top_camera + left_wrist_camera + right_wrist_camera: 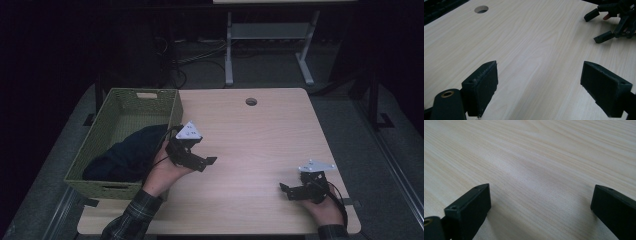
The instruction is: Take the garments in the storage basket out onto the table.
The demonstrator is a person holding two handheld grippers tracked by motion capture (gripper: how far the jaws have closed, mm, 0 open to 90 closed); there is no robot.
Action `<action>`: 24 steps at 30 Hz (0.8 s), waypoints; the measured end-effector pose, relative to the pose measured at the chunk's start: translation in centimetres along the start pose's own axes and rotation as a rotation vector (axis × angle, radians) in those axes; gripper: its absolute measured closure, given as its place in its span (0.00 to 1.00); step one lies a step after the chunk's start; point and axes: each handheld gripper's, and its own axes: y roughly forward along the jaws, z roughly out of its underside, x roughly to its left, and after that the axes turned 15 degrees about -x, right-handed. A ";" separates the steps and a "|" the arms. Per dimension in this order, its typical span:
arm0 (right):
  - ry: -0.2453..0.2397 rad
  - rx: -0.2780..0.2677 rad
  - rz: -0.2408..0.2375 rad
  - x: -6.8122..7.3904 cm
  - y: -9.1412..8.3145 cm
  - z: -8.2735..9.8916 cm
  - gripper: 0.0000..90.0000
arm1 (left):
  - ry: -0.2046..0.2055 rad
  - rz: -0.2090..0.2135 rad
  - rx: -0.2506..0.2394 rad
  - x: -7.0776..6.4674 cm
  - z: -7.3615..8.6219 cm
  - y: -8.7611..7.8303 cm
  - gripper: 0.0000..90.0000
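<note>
A green woven basket (172, 116) stands at the table's left edge with a dark navy cloth (127, 152) heaped inside it. My left gripper (206, 163) hovers just right of the basket, over the wood. Its jaws stand wide apart in the left gripper view (540, 67), open, with bare tabletop between them. My right gripper (287, 191) rests low near the front right corner, pointing left. It is open too, with nothing but wood grain between its jaws (541, 187). The left gripper view also catches the right gripper (595, 27) farther off.
The light wooden table (260, 135) has a round cable hole (251, 101) near its far edge, also visible as the hole (481, 9) in the left gripper view. Beyond the table stand a grey metal desk frame (229, 55) and floor cables (195, 57).
</note>
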 end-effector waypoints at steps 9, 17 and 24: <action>0.004 0.001 0.009 0.1 0.1 -0.1 0.03 | -0.016 0.010 -0.007 1.3 -0.3 -0.7 0.15; 0.004 0.001 0.010 0.1 0.1 -0.1 0.03 | -0.002 0.002 0.004 2.2 -0.7 -1.7 0.15; 0.004 0.000 0.010 0.1 0.1 0.0 0.03 | -0.008 -0.006 -0.001 2.8 -0.7 -2.5 0.16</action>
